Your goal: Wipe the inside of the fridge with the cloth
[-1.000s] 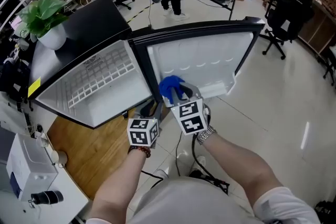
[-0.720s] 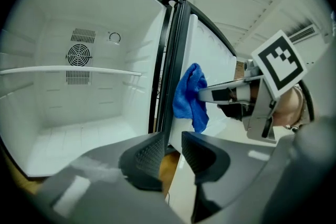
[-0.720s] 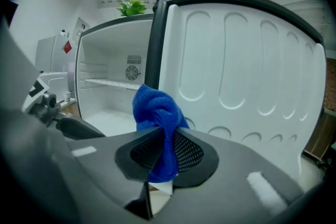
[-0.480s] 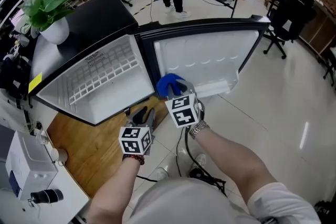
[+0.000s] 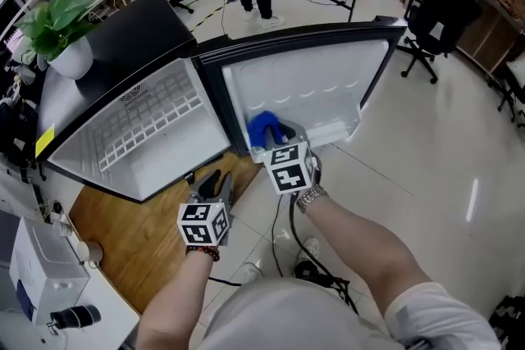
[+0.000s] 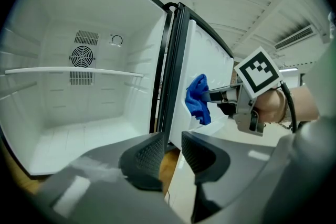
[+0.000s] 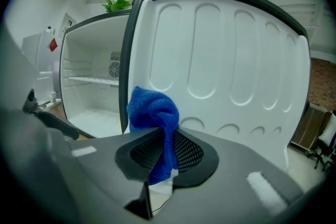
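The fridge [image 6: 63, 128] gapes ahead of my left tongs [image 6: 171, 150]. There is wide room under its one shelf [image 6: 73, 72] and a shallower slot above. That shelf runs wall to wall and bars a straight way up. The black hinge edge [image 6: 168, 60] stands between the cavity and the door [image 7: 236, 60], which is swung wide. Its liner rises near my right tongs [image 7: 167, 152], whose cloth [image 7: 152, 113] bulges ahead. The floor [image 5: 426, 160] right of the door is open.
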The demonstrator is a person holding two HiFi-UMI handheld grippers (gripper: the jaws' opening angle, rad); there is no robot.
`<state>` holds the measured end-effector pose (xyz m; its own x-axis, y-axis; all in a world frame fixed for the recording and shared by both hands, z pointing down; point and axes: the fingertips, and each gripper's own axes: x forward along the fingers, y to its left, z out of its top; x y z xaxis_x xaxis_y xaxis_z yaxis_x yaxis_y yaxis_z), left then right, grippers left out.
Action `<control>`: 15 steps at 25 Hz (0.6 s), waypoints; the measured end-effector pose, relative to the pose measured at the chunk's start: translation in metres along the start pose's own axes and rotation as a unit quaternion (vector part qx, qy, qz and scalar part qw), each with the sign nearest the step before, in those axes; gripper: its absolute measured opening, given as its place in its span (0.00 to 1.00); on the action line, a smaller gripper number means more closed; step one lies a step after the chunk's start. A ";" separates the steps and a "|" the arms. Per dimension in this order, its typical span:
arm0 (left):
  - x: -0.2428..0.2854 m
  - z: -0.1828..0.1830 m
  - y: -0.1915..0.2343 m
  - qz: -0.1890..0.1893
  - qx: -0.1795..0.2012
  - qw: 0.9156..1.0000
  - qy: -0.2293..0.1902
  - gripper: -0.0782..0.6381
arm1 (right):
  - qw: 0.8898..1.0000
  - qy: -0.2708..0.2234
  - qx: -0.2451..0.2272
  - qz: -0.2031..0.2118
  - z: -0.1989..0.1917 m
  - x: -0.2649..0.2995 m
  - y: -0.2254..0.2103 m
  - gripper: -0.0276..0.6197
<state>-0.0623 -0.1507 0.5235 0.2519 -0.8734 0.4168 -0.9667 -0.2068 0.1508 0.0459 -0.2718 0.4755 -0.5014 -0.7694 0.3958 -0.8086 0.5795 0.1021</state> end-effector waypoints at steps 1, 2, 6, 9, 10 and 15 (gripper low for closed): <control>0.001 0.000 -0.001 0.000 0.000 1.000 0.001 0.26 | 1.000 0.001 0.000 -0.004 -0.002 -0.001 -0.005 0.13; 0.002 -0.001 -0.002 -0.001 0.000 1.000 0.001 0.26 | 1.000 0.001 0.001 -0.008 -0.004 -0.001 -0.011 0.12; 0.006 -0.002 -0.009 -0.004 0.001 1.000 0.004 0.26 | 0.999 0.008 0.008 -0.030 -0.012 -0.006 -0.037 0.13; 0.011 -0.001 -0.014 -0.006 0.004 1.000 0.005 0.26 | 0.999 0.011 0.011 -0.043 -0.016 -0.010 -0.057 0.13; 0.013 0.000 -0.016 -0.007 0.004 1.000 0.004 0.26 | 0.999 0.012 0.011 -0.047 -0.018 -0.011 -0.063 0.12; 0.022 0.003 -0.027 -0.012 0.008 1.000 0.003 0.26 | 0.997 0.018 0.020 -0.073 -0.027 -0.018 -0.099 0.13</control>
<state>-0.0308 -0.1656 0.5256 0.2745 -0.8652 0.4195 -0.9612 -0.2340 0.1463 0.1430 -0.3078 0.4824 -0.3662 -0.8348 0.4111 -0.8847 0.4493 0.1245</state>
